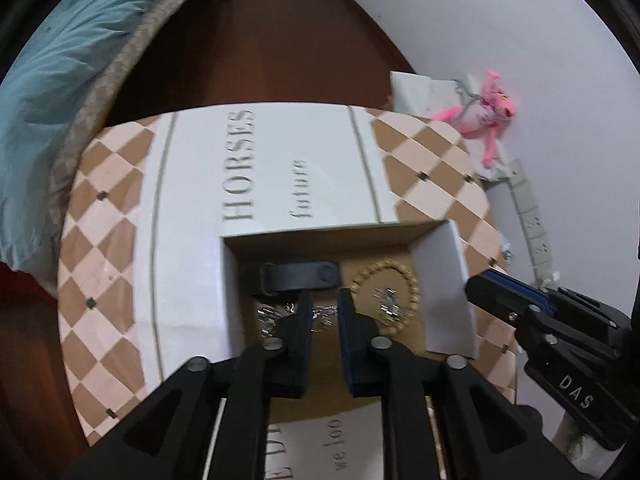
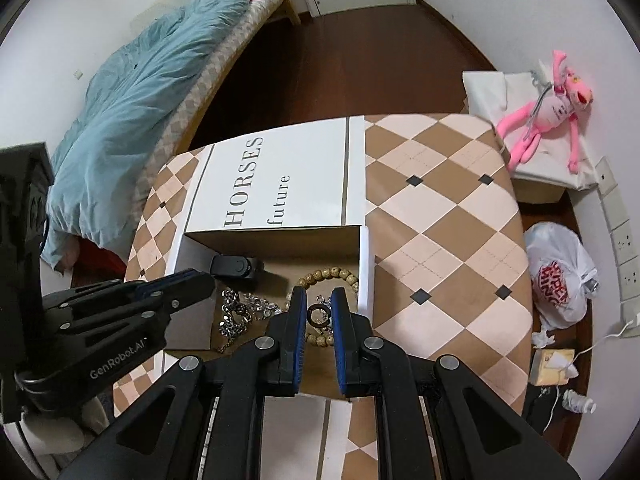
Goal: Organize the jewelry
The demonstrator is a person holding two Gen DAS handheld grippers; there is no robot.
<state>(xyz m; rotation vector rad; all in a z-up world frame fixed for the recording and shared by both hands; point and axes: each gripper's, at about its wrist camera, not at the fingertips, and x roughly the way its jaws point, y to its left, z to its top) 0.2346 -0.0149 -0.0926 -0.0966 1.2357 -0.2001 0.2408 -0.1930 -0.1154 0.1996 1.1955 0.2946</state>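
An open cardboard box (image 1: 444,280) (image 2: 366,264) with white flaps sits on a checkered table. Inside lie a black strap (image 1: 298,278) (image 2: 234,266), a wooden bead bracelet (image 1: 400,276) (image 2: 332,274), silver chain jewelry (image 1: 272,318) (image 2: 236,312) and a silver piece (image 1: 386,304) inside the bracelet. My left gripper (image 1: 325,304) hovers over the chains with its jaws a little apart and nothing between them. My right gripper (image 2: 319,302) is shut on a dark ring (image 2: 319,315), held above the bead bracelet.
The checkered table (image 2: 440,216) carries the box's white flap printed "HORSES future" (image 2: 276,184). A bed with a blue duvet (image 2: 132,108) is at the left. A pink plush toy (image 2: 548,108) and a white plastic bag (image 2: 560,280) lie at the right.
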